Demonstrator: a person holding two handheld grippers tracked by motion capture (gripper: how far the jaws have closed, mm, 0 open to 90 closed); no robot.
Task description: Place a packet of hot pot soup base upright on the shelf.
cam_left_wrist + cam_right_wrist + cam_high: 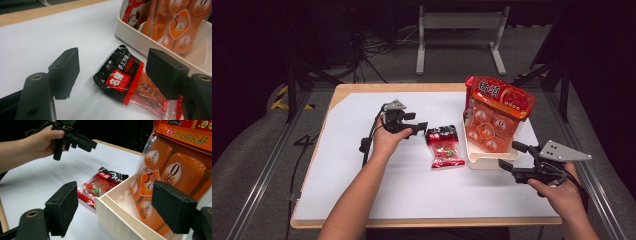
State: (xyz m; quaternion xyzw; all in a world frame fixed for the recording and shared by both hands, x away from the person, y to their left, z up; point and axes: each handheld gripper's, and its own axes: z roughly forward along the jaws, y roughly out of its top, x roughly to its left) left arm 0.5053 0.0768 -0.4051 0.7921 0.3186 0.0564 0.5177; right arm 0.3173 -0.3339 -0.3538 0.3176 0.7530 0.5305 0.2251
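Observation:
A small red and black snack packet [444,147] lies flat on the white sheet, just left of a white tray [484,162]. A large orange bag [492,117] stands upright in the tray. My left gripper [420,129] is open just left of the packet's black end, jaws pointing at it. In the left gripper view the packet [120,80] lies ahead between the spread jaws of that gripper [115,68], untouched. My right gripper [509,156] is open at the tray's near right corner. Its own view shows the tray [112,217], the bag [172,175] and the packet [100,185].
The white sheet [362,190] covers a wooden table whose edge [422,221] runs along the front. A metal stand [459,30] stands on the floor beyond the table. Rails run along both sides. The left gripper [85,143] hangs above the sheet in the right gripper view.

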